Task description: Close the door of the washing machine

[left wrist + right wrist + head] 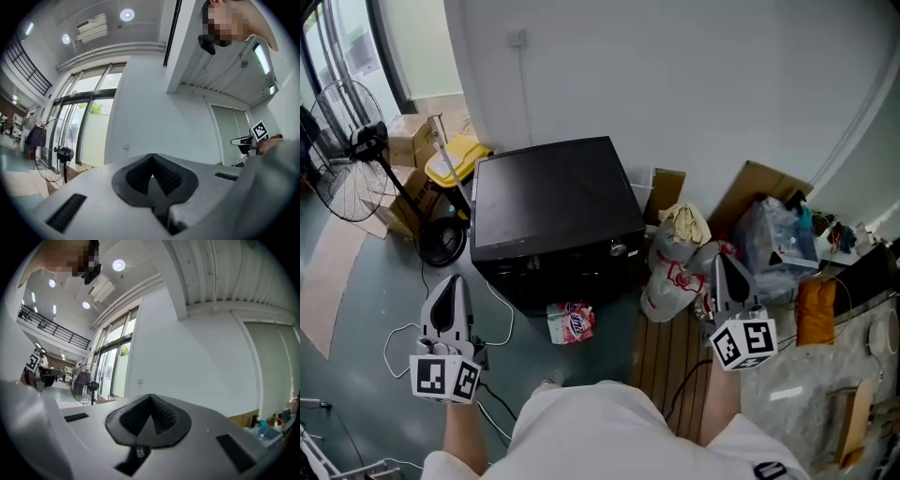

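Observation:
The black washing machine stands against the white wall, and its dark top lies flat. A small knob shows on its front. My left gripper is raised in front of the machine's left corner, apart from it. Its pads meet at the tip, shut with nothing between them. My right gripper is held up to the right of the machine, over the bags. It too is shut and empty. Both gripper views face the white wall and ceiling, so the machine is hidden in them.
A standing fan and cardboard boxes are at the left, beside a yellow item. A pink packet and cables lie on the floor. Stuffed bags, a slatted board and clutter fill the right.

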Demonstrator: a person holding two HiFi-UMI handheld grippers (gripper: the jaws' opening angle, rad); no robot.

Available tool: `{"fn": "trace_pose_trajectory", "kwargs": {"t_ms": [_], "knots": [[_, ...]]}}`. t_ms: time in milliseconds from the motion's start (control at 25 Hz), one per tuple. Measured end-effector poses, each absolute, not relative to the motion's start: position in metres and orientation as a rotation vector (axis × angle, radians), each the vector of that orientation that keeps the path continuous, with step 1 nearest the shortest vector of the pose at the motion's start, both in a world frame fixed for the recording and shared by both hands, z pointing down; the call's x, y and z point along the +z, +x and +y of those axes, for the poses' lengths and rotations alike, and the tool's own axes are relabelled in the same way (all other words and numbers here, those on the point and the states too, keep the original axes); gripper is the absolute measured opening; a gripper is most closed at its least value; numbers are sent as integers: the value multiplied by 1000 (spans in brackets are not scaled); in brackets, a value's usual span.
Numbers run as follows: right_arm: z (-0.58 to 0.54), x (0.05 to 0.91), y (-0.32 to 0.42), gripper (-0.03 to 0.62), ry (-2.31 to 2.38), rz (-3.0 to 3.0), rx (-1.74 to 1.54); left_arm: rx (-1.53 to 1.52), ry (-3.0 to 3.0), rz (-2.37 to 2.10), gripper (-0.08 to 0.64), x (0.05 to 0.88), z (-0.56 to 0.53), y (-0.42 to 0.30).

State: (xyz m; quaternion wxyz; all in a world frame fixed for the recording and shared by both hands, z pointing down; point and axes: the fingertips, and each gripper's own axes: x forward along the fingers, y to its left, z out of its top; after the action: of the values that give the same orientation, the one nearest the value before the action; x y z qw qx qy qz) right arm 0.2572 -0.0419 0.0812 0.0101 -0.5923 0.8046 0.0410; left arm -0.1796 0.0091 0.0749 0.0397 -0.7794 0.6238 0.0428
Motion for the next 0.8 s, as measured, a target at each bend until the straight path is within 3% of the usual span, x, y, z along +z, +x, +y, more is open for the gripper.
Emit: {"fn": "trace_pose_trajectory", "kwargs": {"t_ms": [480, 800], "knots": [[-24, 64, 248, -2, -1970, 2480, 265, 99, -2242, 2039, 6, 55, 43, -234], [-28, 66, 229, -2, -1964, 2514, 240, 88, -2301, 2027, 6, 63, 37, -229]]}}
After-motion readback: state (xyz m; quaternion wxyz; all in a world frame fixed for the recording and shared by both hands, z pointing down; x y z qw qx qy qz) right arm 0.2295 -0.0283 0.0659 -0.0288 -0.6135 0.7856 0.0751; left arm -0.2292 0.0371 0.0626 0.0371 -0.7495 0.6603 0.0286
